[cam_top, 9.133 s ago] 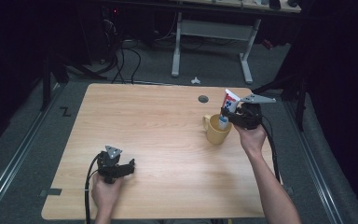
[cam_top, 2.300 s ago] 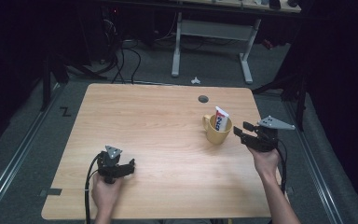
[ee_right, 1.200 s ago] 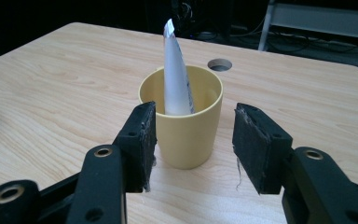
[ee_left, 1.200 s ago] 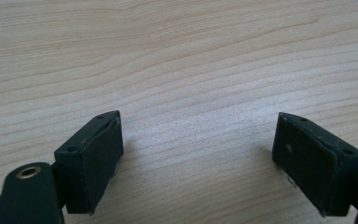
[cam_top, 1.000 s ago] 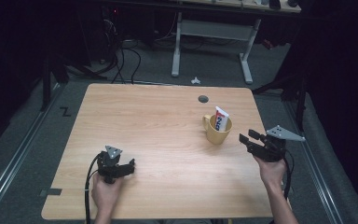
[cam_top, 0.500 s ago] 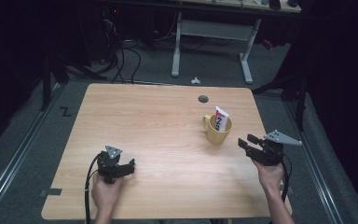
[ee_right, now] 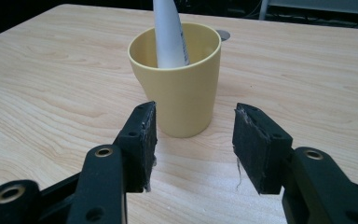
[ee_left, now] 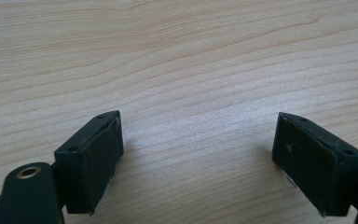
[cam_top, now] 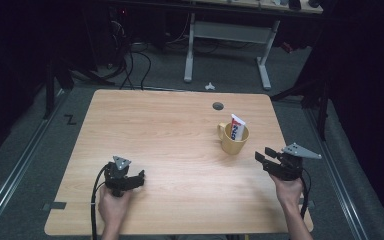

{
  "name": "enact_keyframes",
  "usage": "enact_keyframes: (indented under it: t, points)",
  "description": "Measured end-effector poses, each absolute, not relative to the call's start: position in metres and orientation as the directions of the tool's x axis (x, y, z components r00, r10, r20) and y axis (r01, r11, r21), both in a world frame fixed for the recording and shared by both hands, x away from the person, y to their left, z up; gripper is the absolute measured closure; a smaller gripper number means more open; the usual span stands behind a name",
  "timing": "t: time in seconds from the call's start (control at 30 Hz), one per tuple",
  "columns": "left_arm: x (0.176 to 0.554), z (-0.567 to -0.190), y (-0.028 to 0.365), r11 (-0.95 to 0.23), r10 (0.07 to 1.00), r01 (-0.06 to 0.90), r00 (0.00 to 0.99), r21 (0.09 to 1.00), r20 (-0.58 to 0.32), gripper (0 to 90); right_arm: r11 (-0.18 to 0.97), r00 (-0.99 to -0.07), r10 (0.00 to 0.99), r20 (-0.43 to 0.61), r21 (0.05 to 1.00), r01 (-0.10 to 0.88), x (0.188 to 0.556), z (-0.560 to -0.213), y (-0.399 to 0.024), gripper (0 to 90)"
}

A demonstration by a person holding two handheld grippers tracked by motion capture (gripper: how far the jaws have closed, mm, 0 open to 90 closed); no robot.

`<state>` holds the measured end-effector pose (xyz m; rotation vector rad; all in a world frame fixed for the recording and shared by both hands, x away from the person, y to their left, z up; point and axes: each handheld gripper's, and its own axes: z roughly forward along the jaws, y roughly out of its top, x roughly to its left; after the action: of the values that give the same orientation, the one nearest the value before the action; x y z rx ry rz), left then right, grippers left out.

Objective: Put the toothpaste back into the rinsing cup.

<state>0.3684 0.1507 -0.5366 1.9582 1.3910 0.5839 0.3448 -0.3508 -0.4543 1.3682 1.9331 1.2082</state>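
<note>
A yellow mug point(cam_top: 233, 138) point(ee_right: 177, 77) stands on the right half of the wooden table point(cam_top: 170, 130) with a white toothpaste tube point(cam_top: 238, 127) point(ee_right: 169, 32) upright inside it. My right gripper point(cam_top: 263, 157) point(ee_right: 193, 144) is open and empty, a little right of and nearer than the mug, its jaws pointing at it. My left gripper point(cam_top: 135, 179) point(ee_left: 198, 161) rests low over the front left of the table, open, with bare wood between its jaws.
A small round hole point(cam_top: 218, 106) lies in the tabletop behind the mug. Beyond the table's far edge are a white desk frame point(cam_top: 227, 45) and cables point(cam_top: 130, 60) on the dark floor.
My right gripper let go of the toothpaste tube in the mug, then drew back toward the front right of the table. The left gripper has stayed put.
</note>
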Motion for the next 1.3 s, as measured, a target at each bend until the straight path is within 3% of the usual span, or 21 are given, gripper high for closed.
enact_keyframes:
  t: [1.3]
  points:
    - [0.368,-0.537,0.151,-0.22,0.942,0.649,0.336,0.729,-0.015,16.5,0.152,-0.381,0.921,0.079,0.828,0.539,0.346,-0.482,-0.34,50.0]
